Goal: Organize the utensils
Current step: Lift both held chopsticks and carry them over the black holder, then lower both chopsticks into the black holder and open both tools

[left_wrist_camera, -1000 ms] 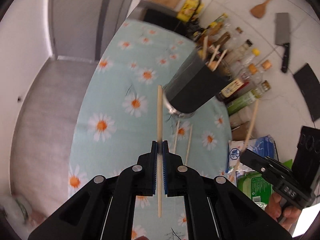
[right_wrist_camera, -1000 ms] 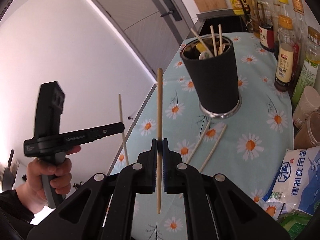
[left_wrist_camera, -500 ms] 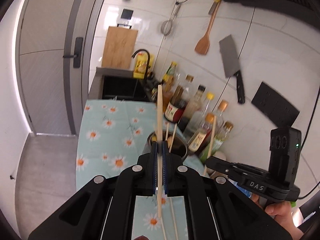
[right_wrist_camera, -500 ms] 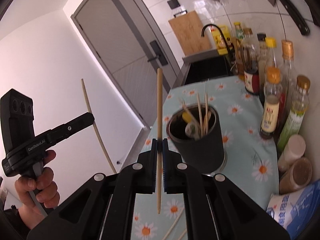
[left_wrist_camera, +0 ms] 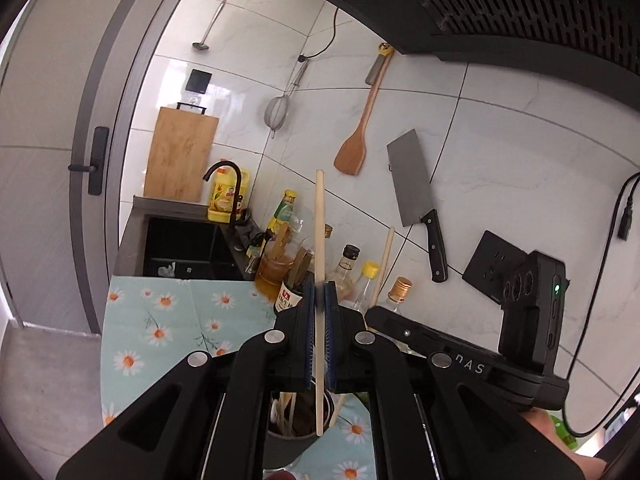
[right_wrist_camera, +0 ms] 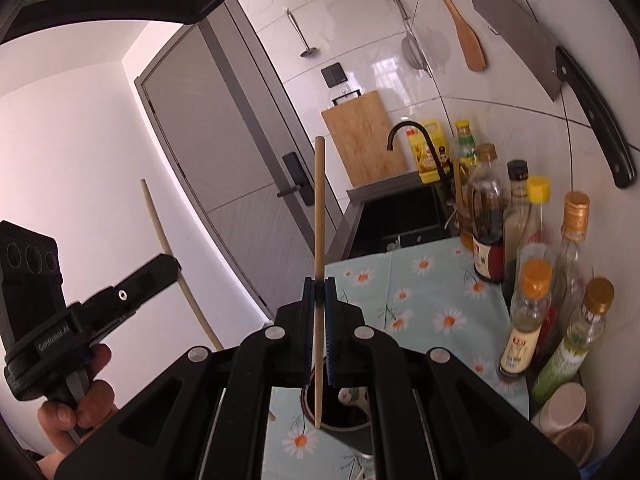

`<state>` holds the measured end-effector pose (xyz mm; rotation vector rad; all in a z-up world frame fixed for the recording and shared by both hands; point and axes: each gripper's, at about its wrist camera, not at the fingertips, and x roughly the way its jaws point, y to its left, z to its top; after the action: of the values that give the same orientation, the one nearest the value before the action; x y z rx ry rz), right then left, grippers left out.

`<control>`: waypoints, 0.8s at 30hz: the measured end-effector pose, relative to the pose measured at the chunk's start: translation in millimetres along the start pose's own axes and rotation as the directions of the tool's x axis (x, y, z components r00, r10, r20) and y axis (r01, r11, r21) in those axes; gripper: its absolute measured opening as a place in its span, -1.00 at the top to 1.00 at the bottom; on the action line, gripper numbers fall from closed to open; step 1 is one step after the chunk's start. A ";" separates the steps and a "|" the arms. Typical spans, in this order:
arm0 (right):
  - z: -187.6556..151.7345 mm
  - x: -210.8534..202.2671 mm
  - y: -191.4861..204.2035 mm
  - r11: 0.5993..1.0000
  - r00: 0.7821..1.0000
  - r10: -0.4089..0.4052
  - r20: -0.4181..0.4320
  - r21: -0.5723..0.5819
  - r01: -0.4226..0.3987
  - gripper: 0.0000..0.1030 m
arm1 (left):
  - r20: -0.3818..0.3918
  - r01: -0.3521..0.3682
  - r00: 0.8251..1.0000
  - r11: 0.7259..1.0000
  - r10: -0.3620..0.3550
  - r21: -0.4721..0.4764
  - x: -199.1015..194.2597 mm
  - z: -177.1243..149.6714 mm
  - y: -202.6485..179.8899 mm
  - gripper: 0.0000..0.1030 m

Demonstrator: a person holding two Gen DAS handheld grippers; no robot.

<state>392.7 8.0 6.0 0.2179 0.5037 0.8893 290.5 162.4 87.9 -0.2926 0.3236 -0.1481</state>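
Observation:
My left gripper [left_wrist_camera: 319,292] is shut on a wooden chopstick [left_wrist_camera: 320,240], held upright with its lower tip over the mouth of the dark utensil holder [left_wrist_camera: 286,446]. My right gripper [right_wrist_camera: 319,286] is shut on a second wooden chopstick [right_wrist_camera: 319,208], also upright, its lower tip at the rim of the utensil holder [right_wrist_camera: 344,432]. The holder has several chopsticks and a spoon [right_wrist_camera: 354,398] in it. The right gripper shows in the left wrist view [left_wrist_camera: 460,356]; the left gripper shows in the right wrist view [right_wrist_camera: 120,296].
Sauce and oil bottles [right_wrist_camera: 532,304] line the wall side of the daisy tablecloth [right_wrist_camera: 416,292]. A black sink [left_wrist_camera: 188,248] with a faucet lies at the far end. A cleaver [left_wrist_camera: 412,188], wooden spatula [left_wrist_camera: 356,148] and cutting board [left_wrist_camera: 180,156] hang on the tiled wall.
Both grippers have tilted up and moved over the holder, turning the chopsticks from lying flat to upright. The chopsticks' lower tips now hang at the holder's mouth.

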 end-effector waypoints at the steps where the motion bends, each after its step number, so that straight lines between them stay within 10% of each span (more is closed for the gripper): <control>1: 2.1 1.9 -1.5 1.000 1.000 -0.003 0.013 0.001 0.003 0.89 | 0.001 0.000 1.000 1.000 0.000 0.010 5.3 -0.1 -1.3 0.92; 19: -16.2 39.6 -23.1 0.998 0.997 -0.067 -0.035 -0.008 0.067 0.87 | -0.139 -0.011 0.990 1.000 0.015 0.026 71.0 -37.3 16.6 0.90; 24: -18.5 42.8 -22.7 0.997 0.995 -0.079 -0.061 -0.008 0.078 0.59 | -0.157 -0.032 0.987 0.999 0.034 0.015 72.3 -39.8 21.6 0.89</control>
<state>421.3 27.2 -32.8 0.1654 0.5629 0.8226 347.1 158.9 24.2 -0.2633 0.4837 -0.1409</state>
